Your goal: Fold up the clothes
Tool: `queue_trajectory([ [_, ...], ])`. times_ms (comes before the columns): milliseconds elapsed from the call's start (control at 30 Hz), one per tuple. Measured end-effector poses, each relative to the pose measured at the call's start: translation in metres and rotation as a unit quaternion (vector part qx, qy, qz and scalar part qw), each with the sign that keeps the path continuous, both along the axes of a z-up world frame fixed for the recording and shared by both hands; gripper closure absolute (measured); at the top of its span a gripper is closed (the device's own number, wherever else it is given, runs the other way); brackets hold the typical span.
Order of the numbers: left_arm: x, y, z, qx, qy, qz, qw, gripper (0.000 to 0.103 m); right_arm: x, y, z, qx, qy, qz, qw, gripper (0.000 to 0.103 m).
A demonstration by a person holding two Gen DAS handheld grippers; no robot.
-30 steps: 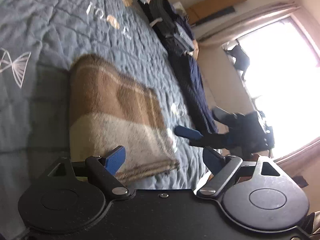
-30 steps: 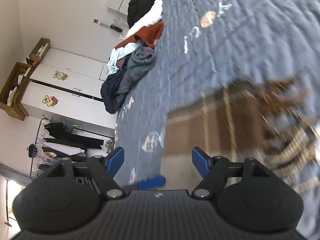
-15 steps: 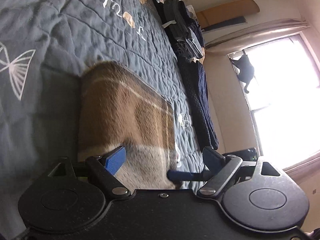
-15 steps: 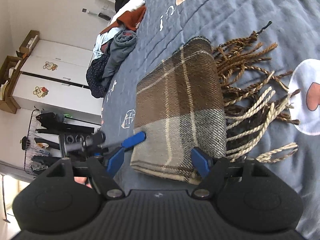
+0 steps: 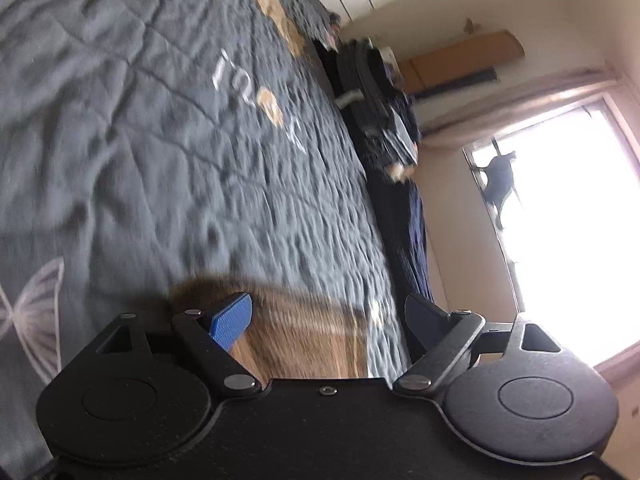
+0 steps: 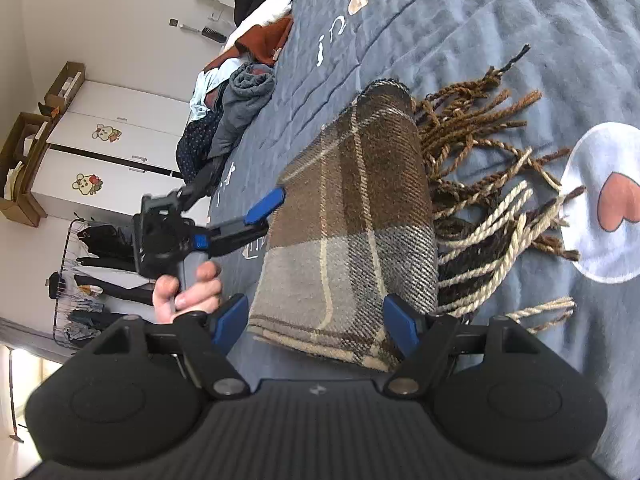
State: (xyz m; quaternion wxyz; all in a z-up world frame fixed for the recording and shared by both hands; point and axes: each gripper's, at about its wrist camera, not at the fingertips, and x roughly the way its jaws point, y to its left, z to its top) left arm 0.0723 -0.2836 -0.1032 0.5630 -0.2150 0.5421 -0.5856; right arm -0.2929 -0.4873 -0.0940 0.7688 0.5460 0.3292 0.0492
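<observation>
A folded brown and grey plaid scarf [image 6: 352, 208] lies flat on the grey-blue quilt [image 6: 460, 20], its fringe [image 6: 488, 184] spread to the right. My right gripper [image 6: 316, 322] is open, hovering with its blue fingers astride the scarf's near end. My left gripper [image 6: 240, 190], held by a hand [image 6: 188, 288], is open beside the scarf's left edge, one blue finger close to the fabric. The left wrist view is blurred: the scarf [image 5: 296, 336] shows low between the fingers of the open left gripper [image 5: 326, 314].
A heap of loose clothes [image 6: 240, 92] lies along the bed's far left edge. Beyond it stand white wardrobes [image 6: 112, 148] and a clothes rack [image 6: 92, 264]. Dark garments [image 5: 376, 92] are piled at the bed's edge near a bright window [image 5: 560, 220].
The left gripper has slid along the scarf's side; the scarf has dropped lower in its view. The right gripper has sunk closer over the scarf's near end. Both stay open.
</observation>
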Motion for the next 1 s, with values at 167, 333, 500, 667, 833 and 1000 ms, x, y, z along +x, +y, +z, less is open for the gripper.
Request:
queue_trajectory([
  [167,0.006,0.001,0.017,0.01,-0.013,0.027,0.9995,0.019,0.0,-0.004,0.001,0.007,-0.001,-0.009,1.0,0.029],
  [333,-0.029,0.017,0.055,-0.003,-0.055,-0.019,0.9983,0.015,0.0,-0.011,0.012,0.01,-0.027,-0.031,0.999,0.029],
  [500,-0.084,0.047,0.049,0.013,-0.041,-0.04,0.9982,0.015,0.009,-0.012,0.016,0.013,-0.035,-0.037,0.999,0.029],
  [667,-0.117,0.075,0.032,0.072,-0.056,-0.004,0.9958,0.015,0.016,-0.006,0.017,-0.031,-0.001,-0.051,0.998,0.029],
  [833,-0.156,0.091,0.065,0.127,-0.206,0.048,0.9691,0.015,0.011,-0.004,0.03,-0.074,-0.005,-0.073,0.995,0.028],
  [1000,-0.199,0.077,0.084,0.177,-0.368,0.062,0.9106,0.015,0.006,0.024,0.058,-0.185,-0.021,-0.03,0.982,0.028],
])
